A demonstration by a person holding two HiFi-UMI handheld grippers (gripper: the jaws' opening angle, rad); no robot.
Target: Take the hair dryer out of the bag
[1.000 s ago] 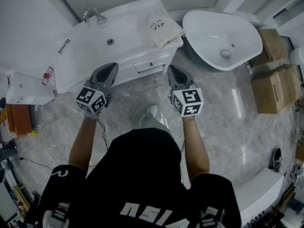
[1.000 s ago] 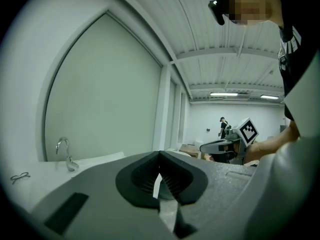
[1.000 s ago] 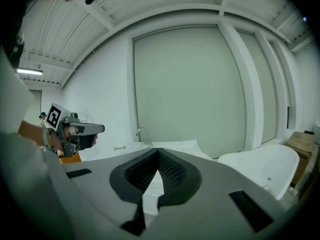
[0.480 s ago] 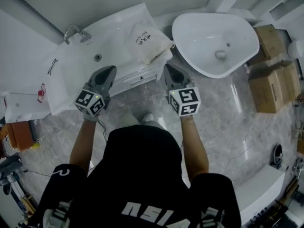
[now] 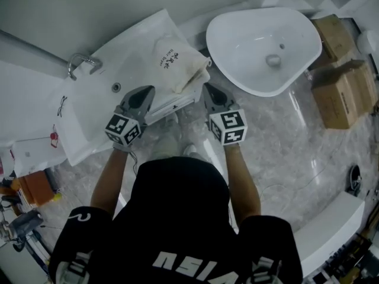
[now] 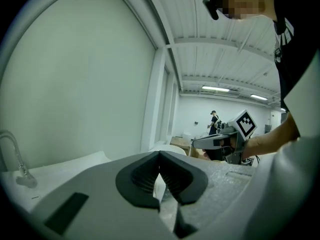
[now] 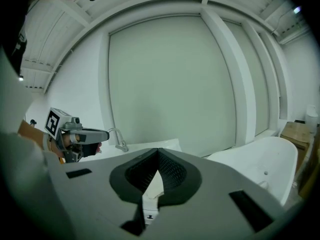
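1. Both pairs of jaws are closed together with nothing between them. Your left gripper (image 5: 141, 94) is at the front edge of the vanity (image 5: 133, 43). Your right gripper (image 5: 212, 91) is just off the vanity's front right corner.
2. The bag (image 5: 177, 61) lies slumped on the vanity's right end, printed side up, close to the edge. The hair dryer is not in sight, so I judge it is inside the bag.
3. If you arrive with the jaws closed, they will push the bag instead of taking it. A shove could send the bag off the vanity's right end towards the bathtub (image 5: 254, 22) just beyond it, or off the front to the floor. Open the jaws before you reach the cloth.
4. The cloth is soft and loose. If you pinch only a fold and lift, the weight inside may slide out and drop onto the vanity top or past its edge. I cannot tell which end is the mouth, so find it first.
5. If both grippers pull on cloth, the whole bag rises and nothing comes out. Pin the bag to the vanity with one gripper and draw with the other.
6. Keep the pull away from the tap (image 5: 80, 63) at the vanity's back left, where a trailing cord could catch.
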